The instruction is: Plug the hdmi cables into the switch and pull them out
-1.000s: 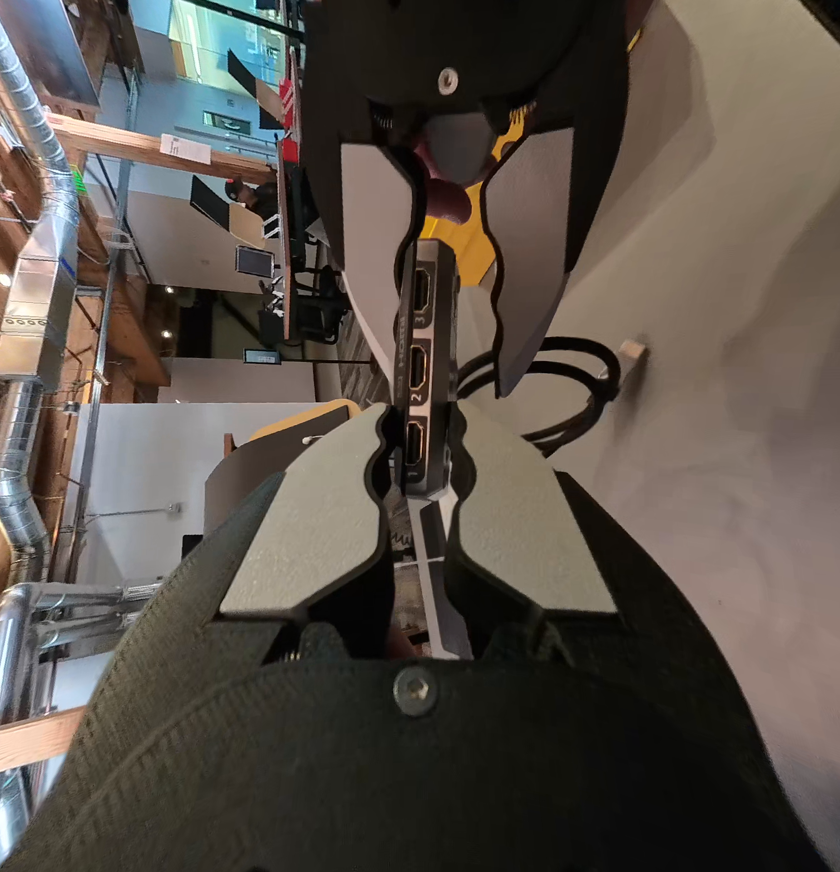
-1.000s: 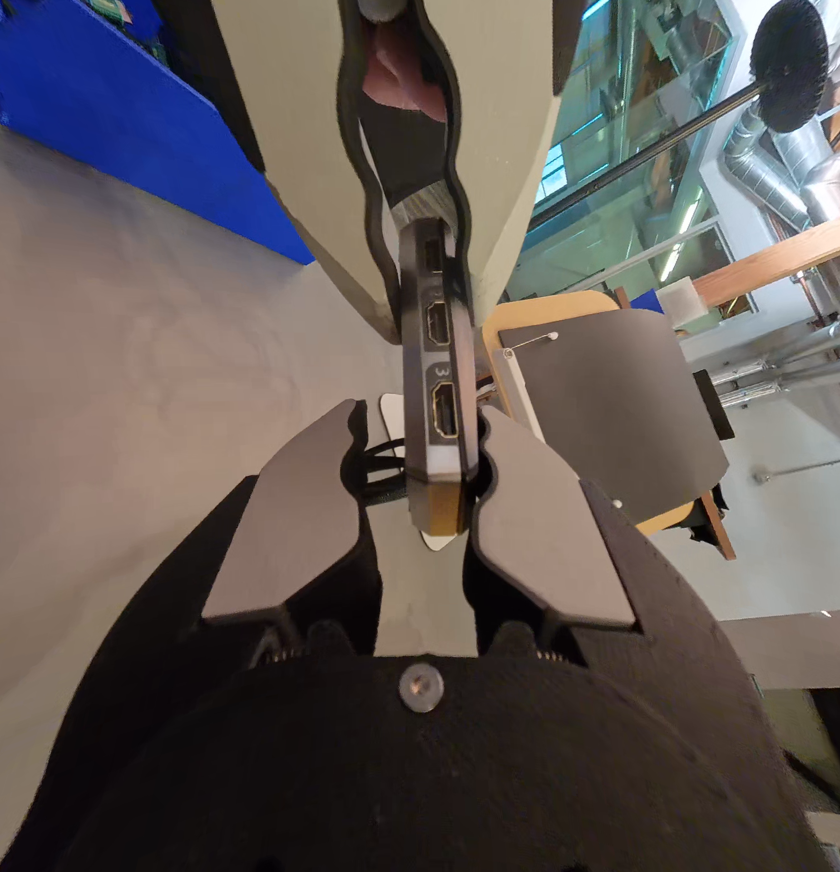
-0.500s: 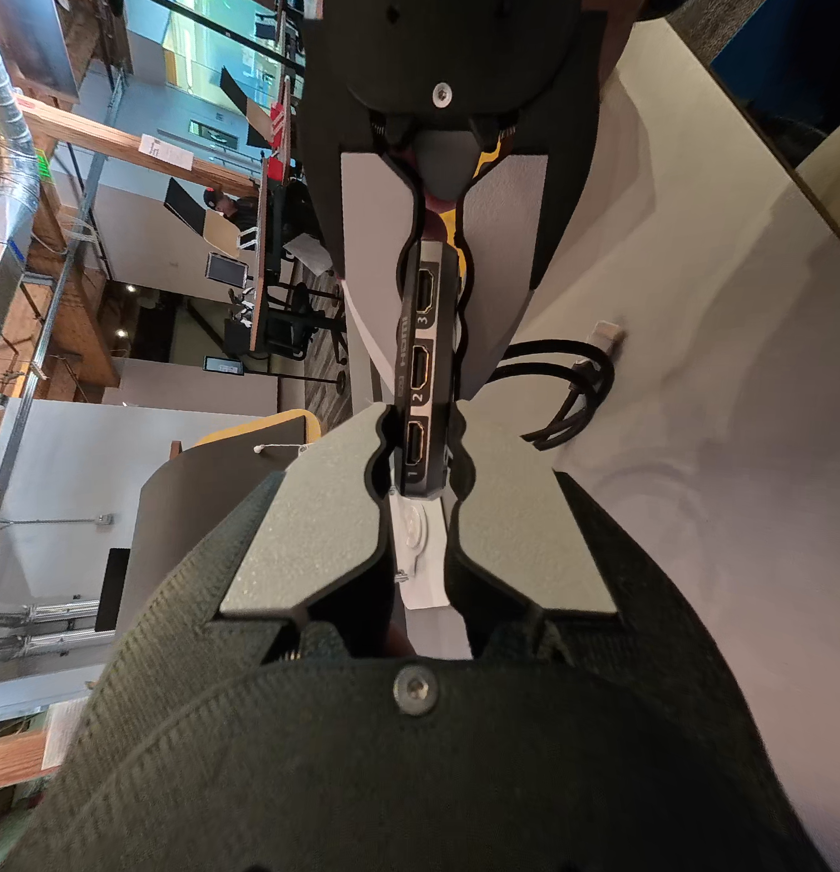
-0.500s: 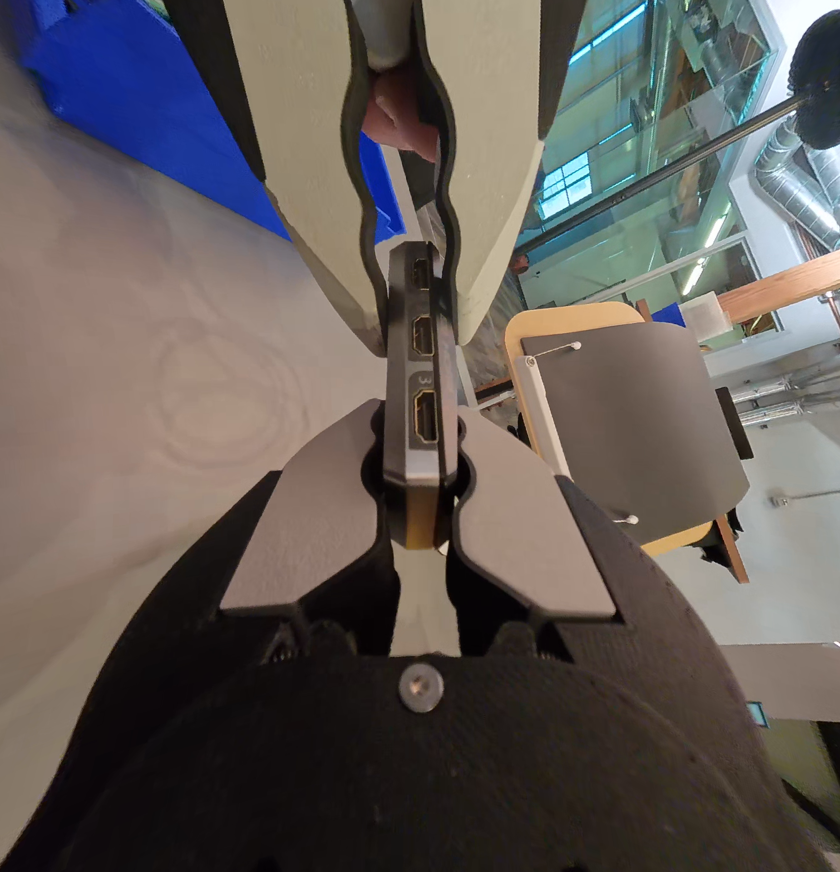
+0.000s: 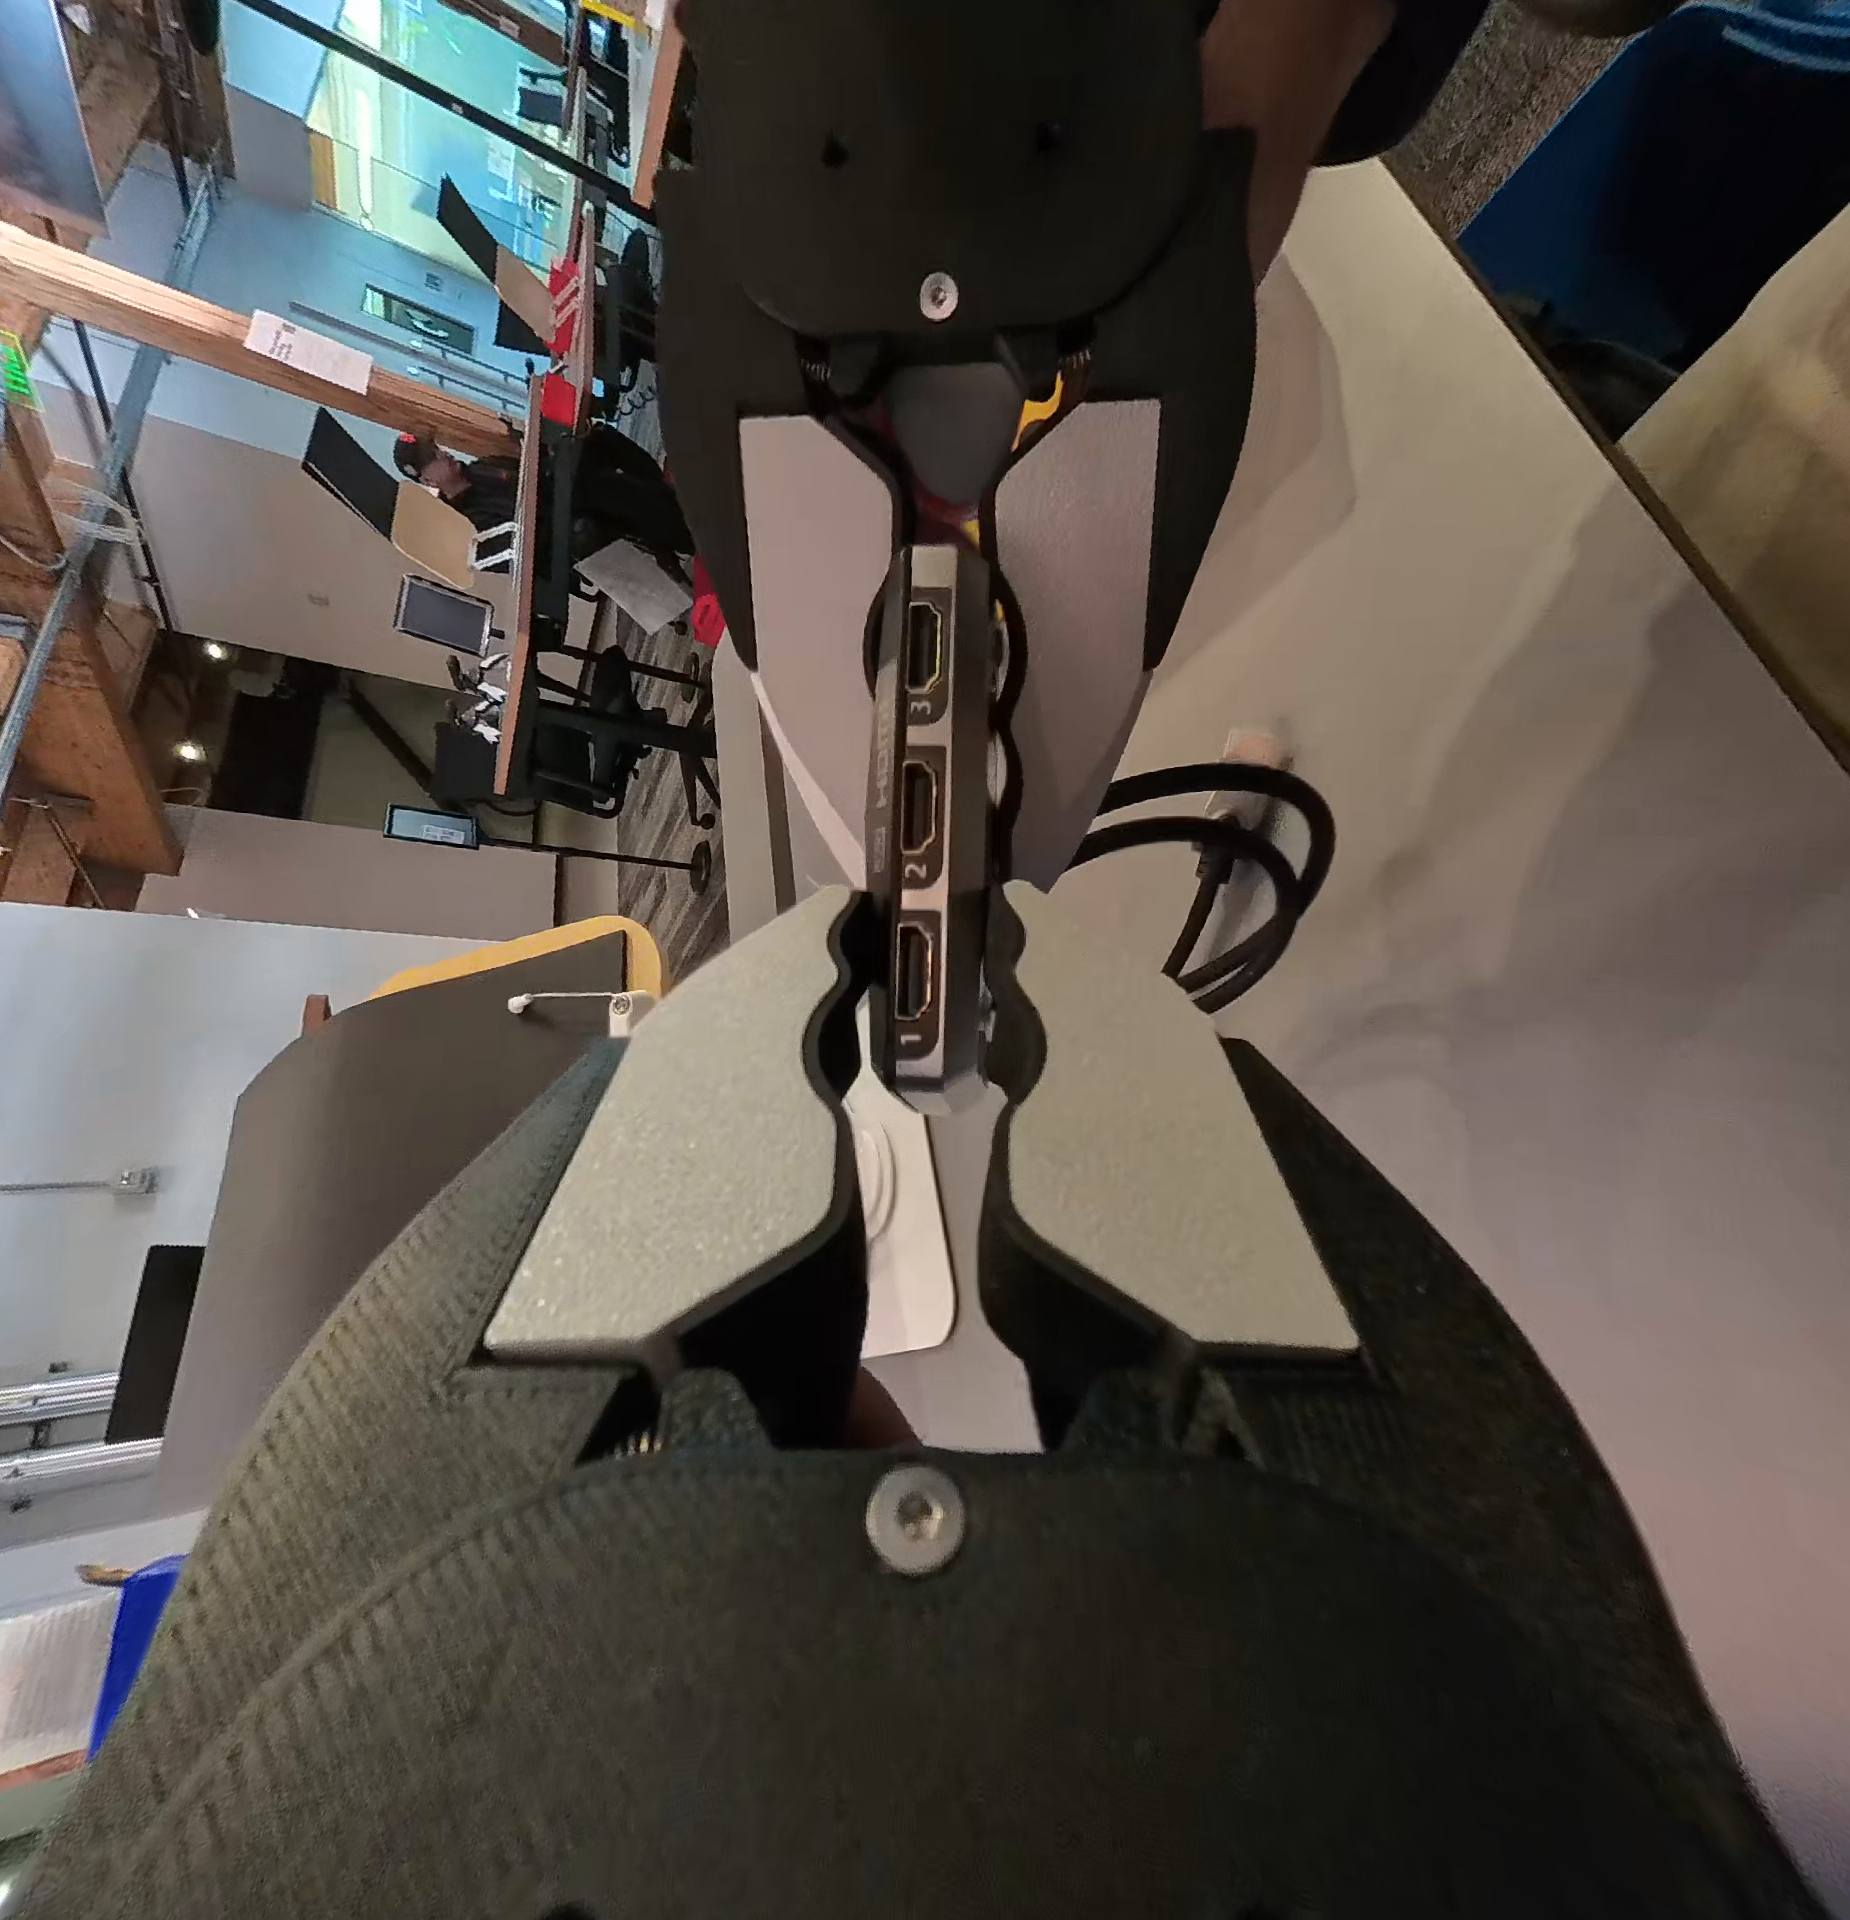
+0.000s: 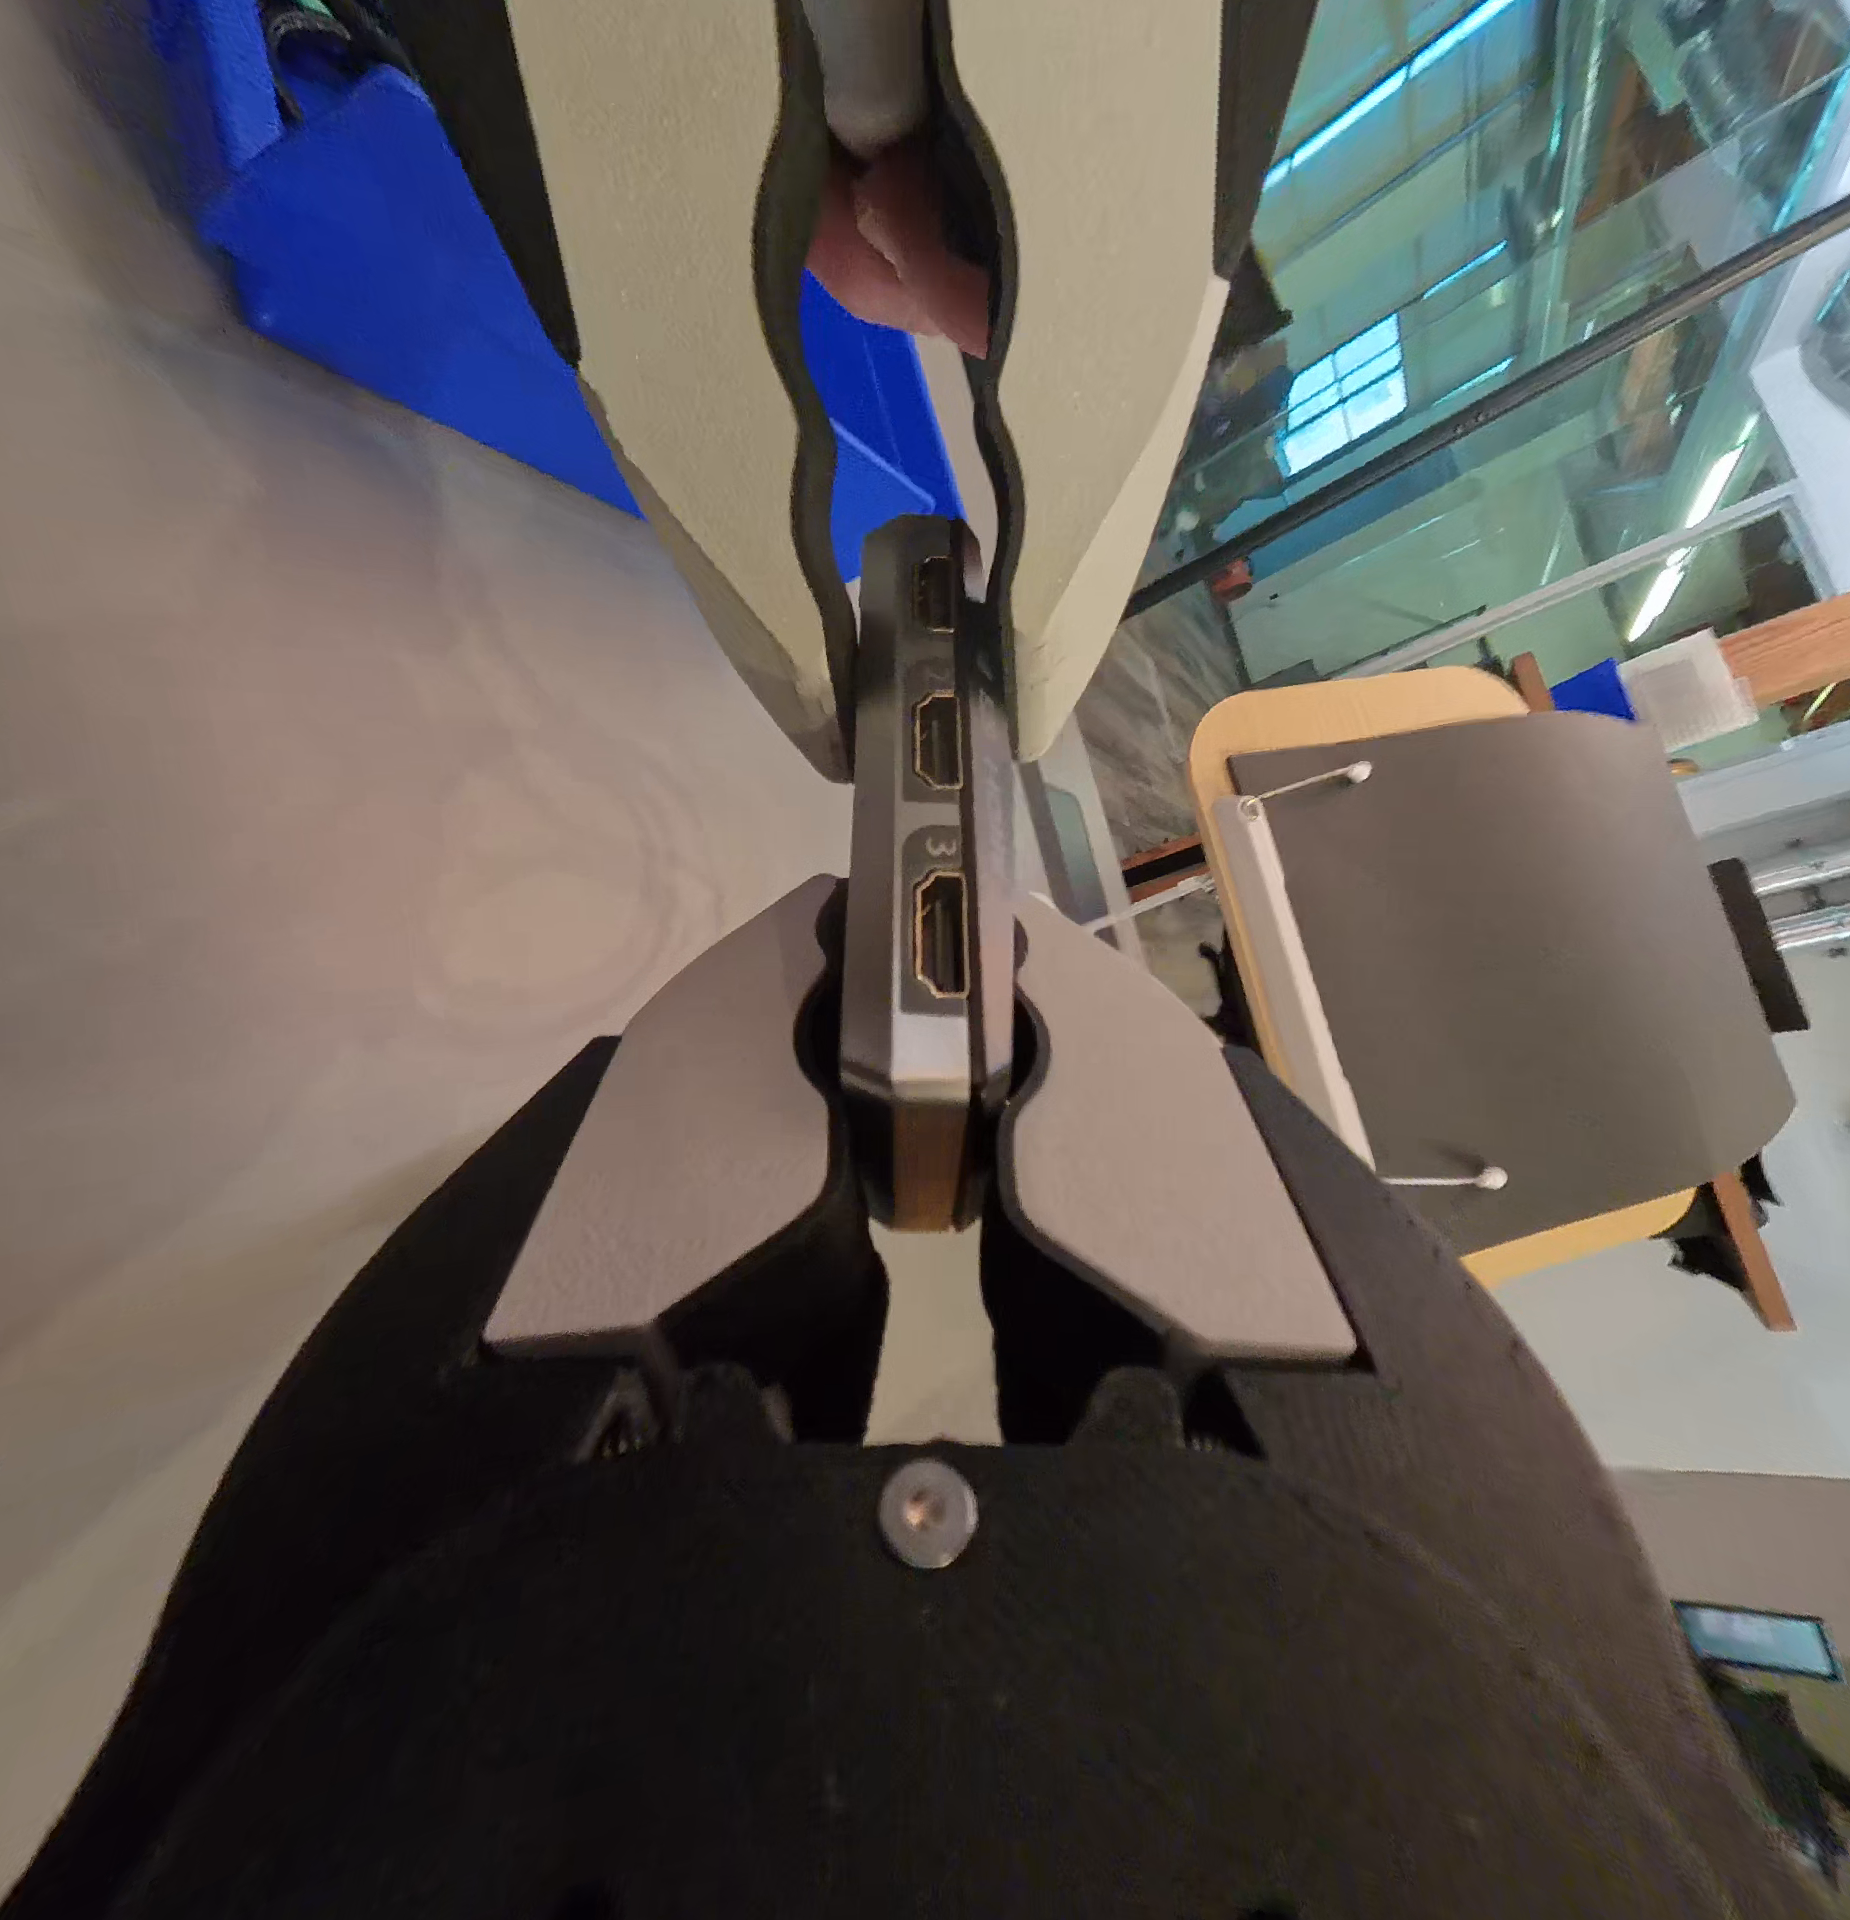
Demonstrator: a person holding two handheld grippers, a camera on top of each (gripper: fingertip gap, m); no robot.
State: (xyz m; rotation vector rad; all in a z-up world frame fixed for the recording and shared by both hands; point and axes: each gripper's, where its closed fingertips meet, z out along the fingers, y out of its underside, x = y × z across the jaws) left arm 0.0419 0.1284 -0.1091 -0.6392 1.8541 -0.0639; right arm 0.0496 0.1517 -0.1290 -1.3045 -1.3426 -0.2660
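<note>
- Between the two grippers, up off the table [image 5: 1523,935], hangs the switch [image 5: 926,831], gripped at both ends and carried edge-on.
- Left gripper [image 5: 926,1023] has its jaws clenched on the near end, right around the first port; that's a firm pinch on the slim body.
- Right gripper [image 6: 926,1023] is clamped on the opposite end, by the third port, its jaws pressed to both flat faces of the switch [image 6: 916,831].
- All three ports are empty and facing out in the open, so nothing is plugged in yet.
- Holding it from both ends looks like a handover or a re-seat, a way to square the box up before one gripper lets go to fetch a plug.
- Down on the table, well apart from the switch, lies the coiled black hdmi cable [image 5: 1253,883], with a pale connector [image 5: 1253,750] showing at its far side.
- One gripper will likely need to free itself for that cable while the other keeps the ports steady; my read, at least.
- Risk: a thin body in a two-ended grip may twist if the grippers pull unevenly.
</note>
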